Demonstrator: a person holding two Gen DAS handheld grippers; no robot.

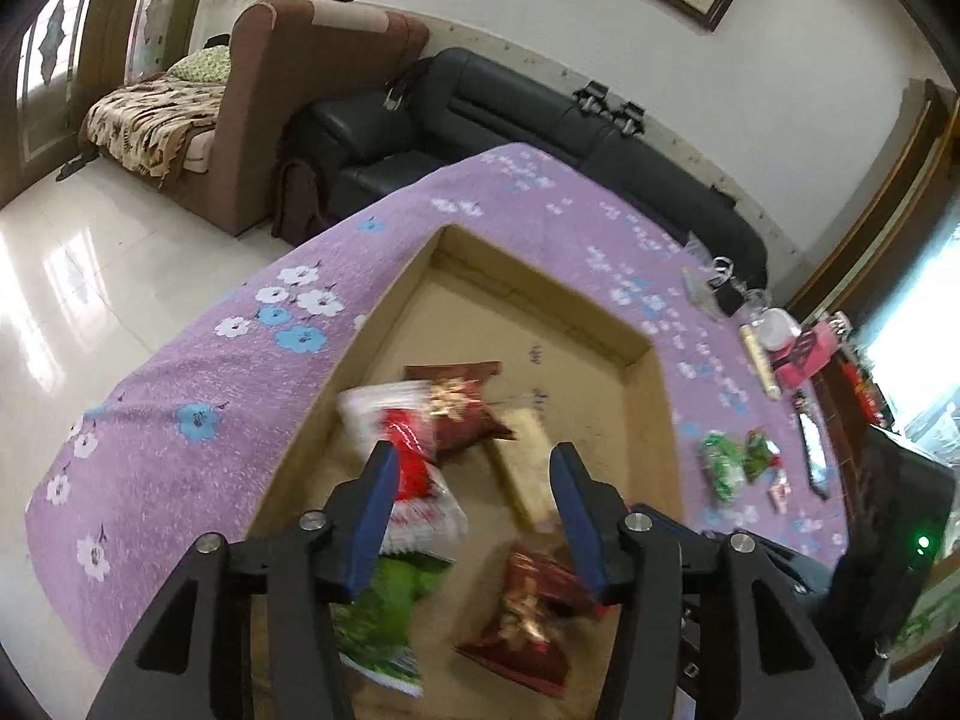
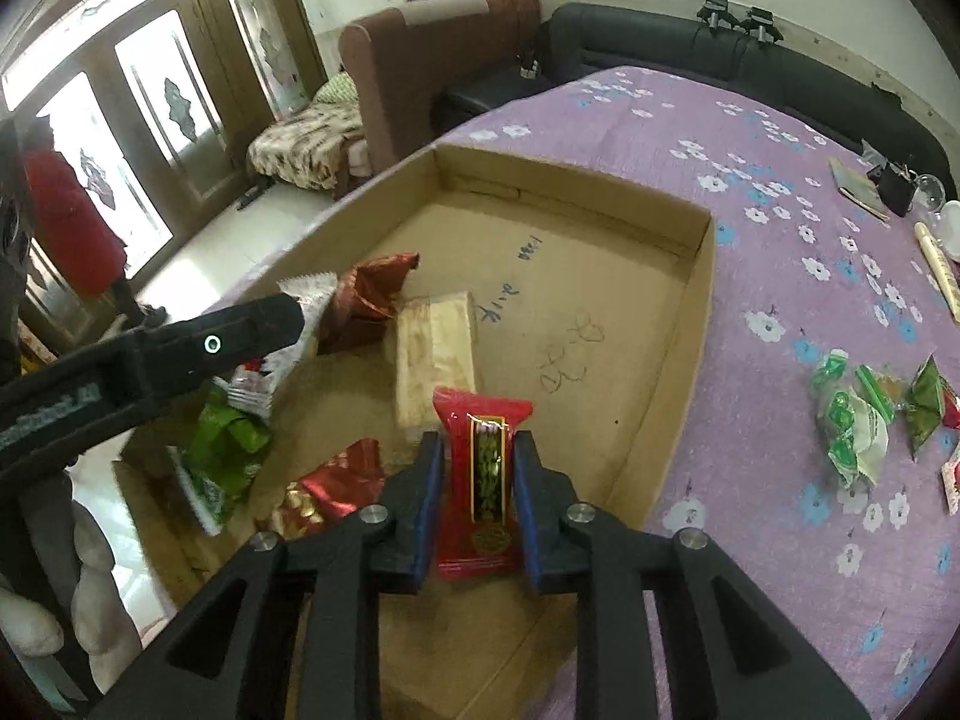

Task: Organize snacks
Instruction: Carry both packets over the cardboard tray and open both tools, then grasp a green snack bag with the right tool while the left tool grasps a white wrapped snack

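Note:
A shallow cardboard box (image 1: 540, 276) (image 2: 696, 276) lies on the purple flowered cloth. In it lie a white-and-red packet (image 1: 408, 462), two dark red packets (image 1: 462, 414) (image 1: 528, 618), a beige bar (image 1: 528, 468) (image 2: 435, 348) and a green packet (image 1: 384, 618) (image 2: 222, 450). My left gripper (image 1: 474, 468) is open and empty above them; it also shows in the right wrist view (image 2: 264, 324). My right gripper (image 2: 477, 450) is shut on a red snack packet (image 2: 480, 480), held upright over the box's near part.
Green and red wrapped snacks (image 2: 858, 426) (image 1: 732, 462) lie loose on the cloth right of the box. Small items, a cup and a roll (image 2: 936, 252) sit at the far right. A black sofa (image 1: 540, 120) and a brown sofa (image 1: 300, 90) stand behind the table.

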